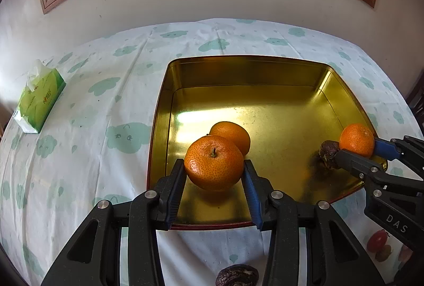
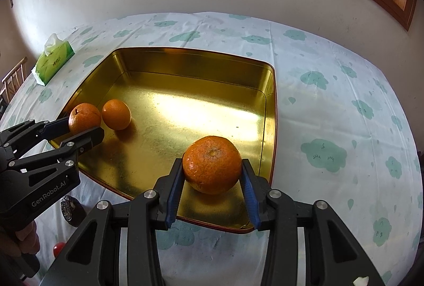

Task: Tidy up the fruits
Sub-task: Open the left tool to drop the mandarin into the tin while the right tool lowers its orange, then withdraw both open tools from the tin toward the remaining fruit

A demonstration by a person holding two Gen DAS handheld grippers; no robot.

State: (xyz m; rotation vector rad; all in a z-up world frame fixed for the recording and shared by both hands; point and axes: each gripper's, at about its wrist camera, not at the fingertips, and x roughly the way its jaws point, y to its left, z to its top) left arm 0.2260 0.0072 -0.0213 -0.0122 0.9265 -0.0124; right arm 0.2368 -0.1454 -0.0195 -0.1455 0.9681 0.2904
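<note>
Holding one round, bumpy orange in the left hand-held gripper, another in the right hand-held gripper, both pinched tight above the shiny gold metal tray. Smooth third orange resting inside the tray.

3 oranges: 1 with its stem up sits at lower centre of the left view, 1 lies just behind it on the gold tray, 1 is low centre in the right view.
</note>
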